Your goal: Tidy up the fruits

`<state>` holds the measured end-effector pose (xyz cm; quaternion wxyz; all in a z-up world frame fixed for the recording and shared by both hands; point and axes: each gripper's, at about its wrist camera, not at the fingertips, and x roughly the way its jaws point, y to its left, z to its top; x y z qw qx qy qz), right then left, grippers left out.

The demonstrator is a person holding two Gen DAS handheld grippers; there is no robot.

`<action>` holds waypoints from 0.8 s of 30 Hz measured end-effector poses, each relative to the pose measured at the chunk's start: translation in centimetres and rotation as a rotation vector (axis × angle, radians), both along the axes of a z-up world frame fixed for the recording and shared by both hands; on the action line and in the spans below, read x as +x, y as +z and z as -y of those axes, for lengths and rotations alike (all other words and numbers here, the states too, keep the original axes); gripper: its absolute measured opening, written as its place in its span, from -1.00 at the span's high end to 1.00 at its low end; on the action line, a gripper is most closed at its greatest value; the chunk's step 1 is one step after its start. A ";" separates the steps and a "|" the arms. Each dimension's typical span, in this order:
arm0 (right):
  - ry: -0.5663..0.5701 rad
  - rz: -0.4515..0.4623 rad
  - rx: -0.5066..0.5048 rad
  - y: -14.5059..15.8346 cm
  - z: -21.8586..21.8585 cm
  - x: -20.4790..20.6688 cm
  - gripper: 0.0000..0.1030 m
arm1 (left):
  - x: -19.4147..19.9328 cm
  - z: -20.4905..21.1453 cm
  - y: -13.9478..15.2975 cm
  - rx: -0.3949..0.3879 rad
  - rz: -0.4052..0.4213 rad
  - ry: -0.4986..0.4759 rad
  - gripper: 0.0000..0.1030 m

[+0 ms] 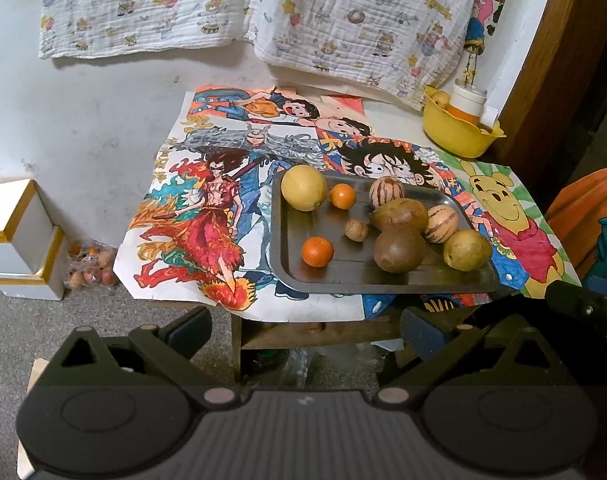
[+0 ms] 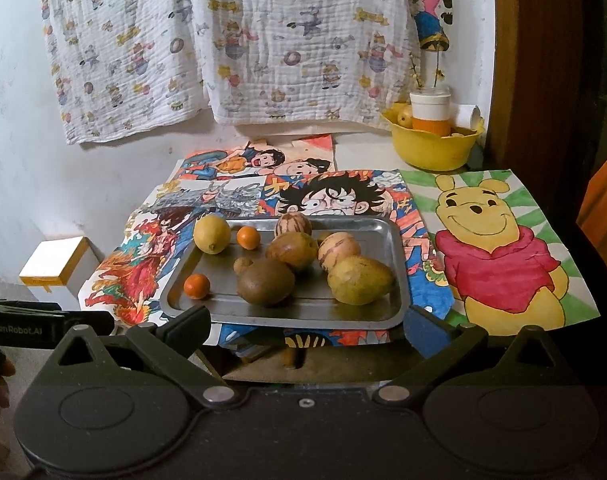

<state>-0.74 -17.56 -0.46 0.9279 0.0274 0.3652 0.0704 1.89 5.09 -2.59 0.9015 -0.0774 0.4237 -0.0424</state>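
The left gripper [image 1: 305, 330] and the right gripper [image 2: 306, 322] both have their jaws wide apart and hold nothing, in front of the low table. The fruits lie on a grey metal tray [image 2: 395, 248]: a big yellow lemon [image 2: 212, 234], two small oranges, brown and striped fruits, one yellow-green pear [image 2: 359, 280].

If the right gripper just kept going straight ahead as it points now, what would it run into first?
Probably the near rim of the metal tray, which lies between the open right gripper fingers; beyond it, the brown fruit. Depth is uncertain.
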 end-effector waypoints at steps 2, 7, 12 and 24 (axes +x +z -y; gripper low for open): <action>0.005 0.000 -0.002 0.1 0.0 0.2 -0.99 | 0.2 0.1 0.0 -0.002 -0.001 0.002 -0.99; 0.003 0.001 -0.003 0.1 0.0 0.2 -0.99 | 0.4 0.2 -0.2 -0.002 0.000 -0.005 -0.99; 0.003 0.003 -0.004 0.2 0.0 0.2 -0.99 | 0.4 0.2 -0.2 -0.004 0.001 -0.005 -0.99; 0.006 0.015 -0.010 0.4 0.5 0.4 -0.99 | 0.5 0.3 -0.3 -0.012 0.011 -0.004 -0.99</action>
